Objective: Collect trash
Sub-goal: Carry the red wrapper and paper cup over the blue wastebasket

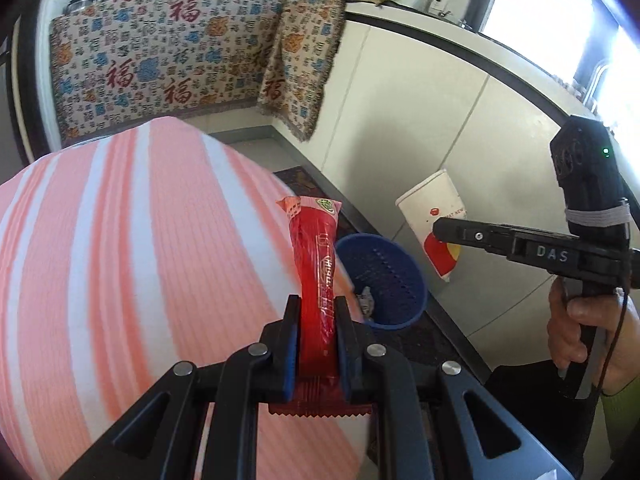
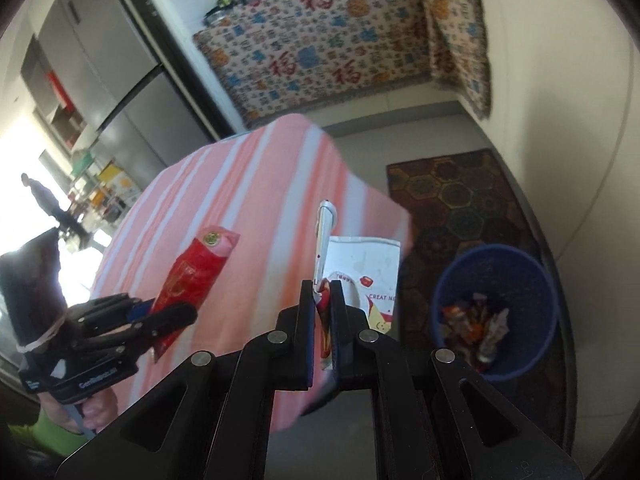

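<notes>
Red wrapper clamped in left gripper jaws, flattened paper cup in right gripper jaws, both tilted downward.

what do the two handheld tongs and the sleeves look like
Both tongs are black scissor-link frames with silver rivets and blue pads. The right tongs carry "DAS" lettering, a green light, a wrapped band and a thin cable. The left tongs carry a white-lettered label. Both sleeves are light green.

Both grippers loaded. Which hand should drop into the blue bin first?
Right, probably. The right gripper with its paper cup sits nearer the blue bin; the left gripper holds its red wrapper over the striped table.
</notes>
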Demonstrator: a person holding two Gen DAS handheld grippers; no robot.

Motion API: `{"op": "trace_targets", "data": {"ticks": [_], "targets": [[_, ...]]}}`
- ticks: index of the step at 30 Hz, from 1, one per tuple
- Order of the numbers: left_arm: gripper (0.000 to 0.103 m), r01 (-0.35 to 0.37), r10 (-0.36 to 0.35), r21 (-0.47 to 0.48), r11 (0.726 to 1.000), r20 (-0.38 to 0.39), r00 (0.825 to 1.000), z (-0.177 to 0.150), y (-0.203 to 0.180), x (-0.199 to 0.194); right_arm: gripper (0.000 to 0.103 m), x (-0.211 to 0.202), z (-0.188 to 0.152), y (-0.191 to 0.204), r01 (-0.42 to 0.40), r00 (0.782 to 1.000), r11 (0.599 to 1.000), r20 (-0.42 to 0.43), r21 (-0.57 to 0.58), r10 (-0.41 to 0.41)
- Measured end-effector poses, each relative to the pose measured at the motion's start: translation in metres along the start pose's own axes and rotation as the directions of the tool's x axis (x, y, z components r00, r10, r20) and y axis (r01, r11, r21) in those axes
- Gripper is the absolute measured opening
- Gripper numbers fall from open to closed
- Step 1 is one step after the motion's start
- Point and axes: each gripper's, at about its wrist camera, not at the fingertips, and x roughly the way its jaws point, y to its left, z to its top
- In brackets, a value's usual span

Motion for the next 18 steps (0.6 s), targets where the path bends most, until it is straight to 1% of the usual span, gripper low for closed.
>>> {"op": "trace_targets", "data": {"ticks": [4,6,8,12,16,18], "targets": [[0.016,0.08,-0.078,0.038,0.996,-0.046,0.996,0.017,-0.045,0.048,0.006,-0.002,-0.012,-0.071,0.096,0.995,0.99,-0.002,0.108,-0.096],[0.016,0.109,-0.106,0.051,0.993,-0.067,0.992,0.025,-0.066,0.073,0.006,0.001,-0.015,-0.097,0.12,0.993,0.98,-0.005,0.158,-0.121],[0.016,0.121,-0.115,0.073,0.99,-0.08,0.99,0.032,-0.084,0.1,0.006,0.007,-0.017,-0.122,0.137,0.99,0.971,-0.006,0.198,-0.139],[0.016,0.143,-0.132,0.087,0.986,-0.114,0.985,0.041,-0.108,0.15,0.006,0.022,-0.023,-0.161,0.16,0.987,0.951,-0.015,0.266,-0.162],[0.016,0.146,-0.132,0.083,0.986,-0.154,0.979,0.046,-0.11,0.195,0.006,0.044,-0.027,-0.192,0.154,0.988,0.927,-0.026,0.343,-0.155],[0.016,0.146,-0.13,0.086,0.986,-0.169,0.977,0.051,-0.112,0.216,0.006,0.054,-0.03,-0.206,0.137,0.99,0.916,-0.024,0.376,-0.138]]}}
